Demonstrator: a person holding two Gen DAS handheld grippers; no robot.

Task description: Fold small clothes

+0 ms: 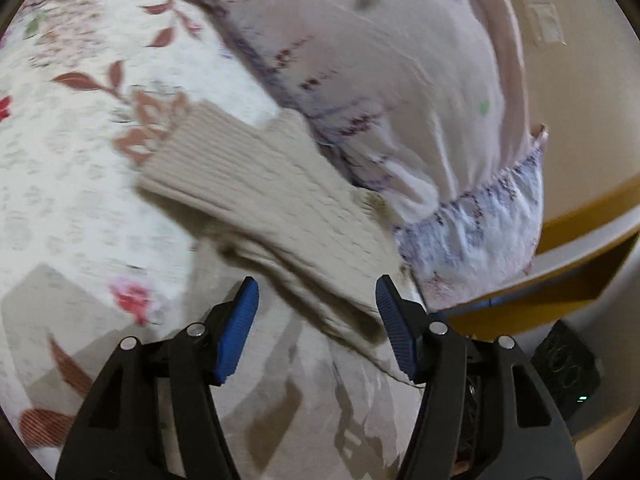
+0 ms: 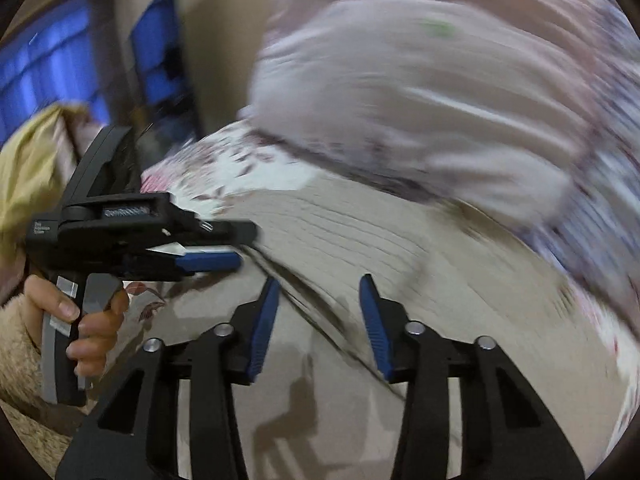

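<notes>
Left gripper jaws spread, beige ribbed knit garment between pads, not pinched. Right gripper jaws spread narrower, nothing clamped. Garment lies folded over, narrow band on floral bedsheet, far edge just beside pink frilled pillow. Likely step: fold laid, grips released. Next move calls for fresh pinch at near end of garment. Knit thick, soft, ridged; sheet quilted; pillow puffy, ruffled edge.
</notes>
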